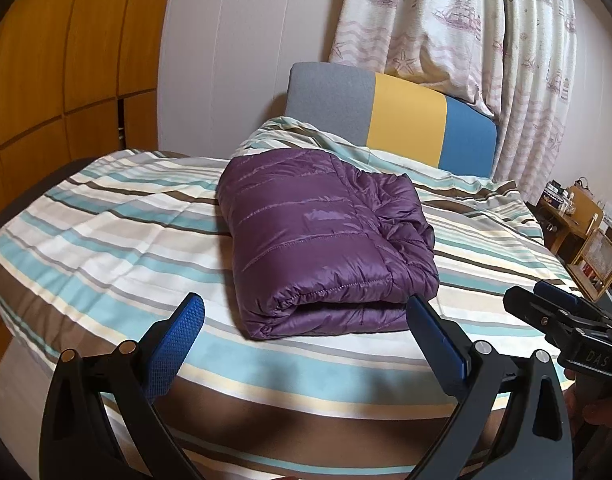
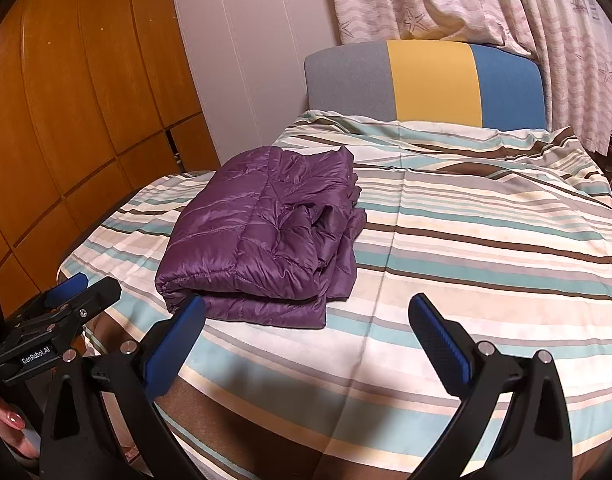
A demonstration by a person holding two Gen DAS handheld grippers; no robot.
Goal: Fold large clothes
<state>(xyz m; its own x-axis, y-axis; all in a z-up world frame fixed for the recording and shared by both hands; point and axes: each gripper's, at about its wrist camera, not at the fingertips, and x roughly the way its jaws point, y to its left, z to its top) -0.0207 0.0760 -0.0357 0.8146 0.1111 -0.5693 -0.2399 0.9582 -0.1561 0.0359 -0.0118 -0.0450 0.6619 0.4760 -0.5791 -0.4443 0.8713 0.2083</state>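
Note:
A purple quilted jacket (image 1: 318, 240) lies folded into a thick rectangle on the striped bedspread (image 1: 113, 232), near the foot of the bed. My left gripper (image 1: 306, 312) stands open just short of its near folded edge, holding nothing. In the right wrist view the same jacket (image 2: 261, 236) sits left of centre. My right gripper (image 2: 306, 312) is open too, with its left finger in front of the jacket's near right corner and bare bedspread (image 2: 486, 248) between the fingers. Each gripper shows in the other's view at the side: the right one (image 1: 546, 300), the left one (image 2: 81, 288).
A headboard (image 1: 402, 120) in grey, yellow and blue closes the far end under patterned curtains (image 1: 466, 24). Wooden wardrobe doors (image 2: 85, 100) stand on the left. Wooden shelves with small items (image 1: 578, 220) stand beside the bed on the right. A hand (image 2: 13, 428) holds the left gripper's handle.

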